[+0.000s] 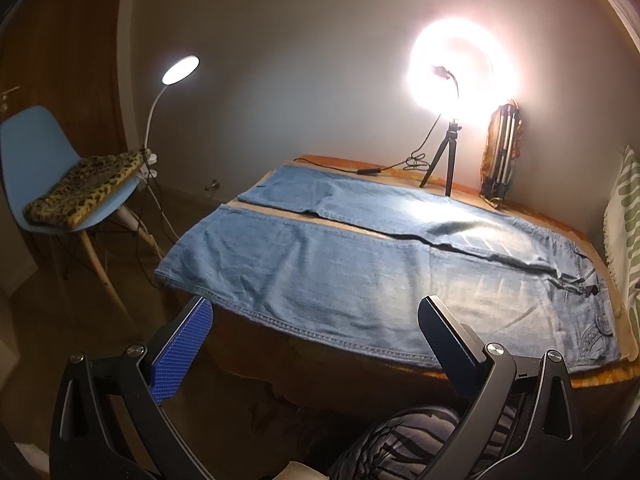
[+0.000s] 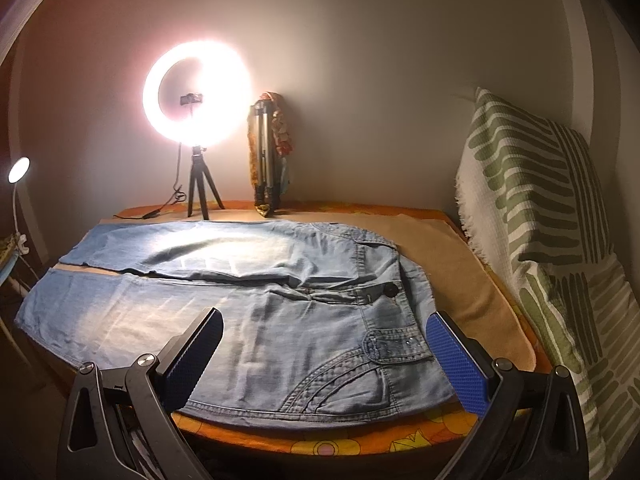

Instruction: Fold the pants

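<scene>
The left hand-held gripper (image 1: 316,328) hangs spread wide and empty just short of the near worktop (image 1: 600,378) edge, over the hem end of the pants. The right hand-held gripper (image 2: 325,334) is equally wide open and grips nothing, poised above the waistband end. The pants (image 2: 240,300), pale blue denim, lie flat and full length across the worktop, legs side by side with a narrow gap between them, waist toward the striped cushion (image 2: 540,208). Behind them a glowing ring light (image 2: 196,96) stands on a small tripod near the wall, a folded tripod (image 2: 266,160) beside it. Off the worktop's left end sits a blue chair (image 1: 36,160).
</scene>
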The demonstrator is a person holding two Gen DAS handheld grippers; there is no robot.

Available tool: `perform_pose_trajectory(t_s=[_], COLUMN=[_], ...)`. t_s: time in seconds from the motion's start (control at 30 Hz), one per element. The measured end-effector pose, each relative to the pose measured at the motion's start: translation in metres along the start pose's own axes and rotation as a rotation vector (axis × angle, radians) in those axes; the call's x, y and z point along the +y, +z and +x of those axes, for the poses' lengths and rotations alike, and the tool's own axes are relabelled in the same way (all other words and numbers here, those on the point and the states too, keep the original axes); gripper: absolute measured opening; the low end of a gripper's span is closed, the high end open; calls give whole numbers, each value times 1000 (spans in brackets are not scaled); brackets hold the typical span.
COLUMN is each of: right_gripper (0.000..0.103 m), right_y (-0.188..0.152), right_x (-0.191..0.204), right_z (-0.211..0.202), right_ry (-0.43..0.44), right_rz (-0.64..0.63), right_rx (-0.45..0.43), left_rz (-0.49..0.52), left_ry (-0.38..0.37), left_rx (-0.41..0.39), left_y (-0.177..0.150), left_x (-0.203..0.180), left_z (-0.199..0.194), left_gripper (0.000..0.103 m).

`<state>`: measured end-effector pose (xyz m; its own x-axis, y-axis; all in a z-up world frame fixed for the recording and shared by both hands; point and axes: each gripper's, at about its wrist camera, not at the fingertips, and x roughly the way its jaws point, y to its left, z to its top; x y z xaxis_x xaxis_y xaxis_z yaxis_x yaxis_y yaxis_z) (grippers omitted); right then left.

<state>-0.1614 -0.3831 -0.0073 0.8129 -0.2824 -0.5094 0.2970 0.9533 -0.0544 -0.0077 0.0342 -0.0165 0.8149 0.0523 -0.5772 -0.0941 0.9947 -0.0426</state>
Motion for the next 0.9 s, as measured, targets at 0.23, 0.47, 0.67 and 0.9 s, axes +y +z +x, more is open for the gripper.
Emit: perform_pose_trajectory(t_s=[0.23,0.47,0.67,0.9], right_gripper=[103,101,96,95], right_y=[-3,-5,1,22], right_x=[2,0,-3,3], right_z=[-4,-3,1,6], right_ry=[82,175,252,324], right_rz=[-39,-43,-52,-102], right_rx=[-40,-49,-53,-74], left_rz=[1,-23,-50,-67], left_ry=[48,54,40,8], left_rx=[12,3,-16,-11], left_y=[-10,-14,-3,19], left_x=[20,47,67,76], left_z=[-1,-4,-5,3], left_gripper=[102,102,94,89])
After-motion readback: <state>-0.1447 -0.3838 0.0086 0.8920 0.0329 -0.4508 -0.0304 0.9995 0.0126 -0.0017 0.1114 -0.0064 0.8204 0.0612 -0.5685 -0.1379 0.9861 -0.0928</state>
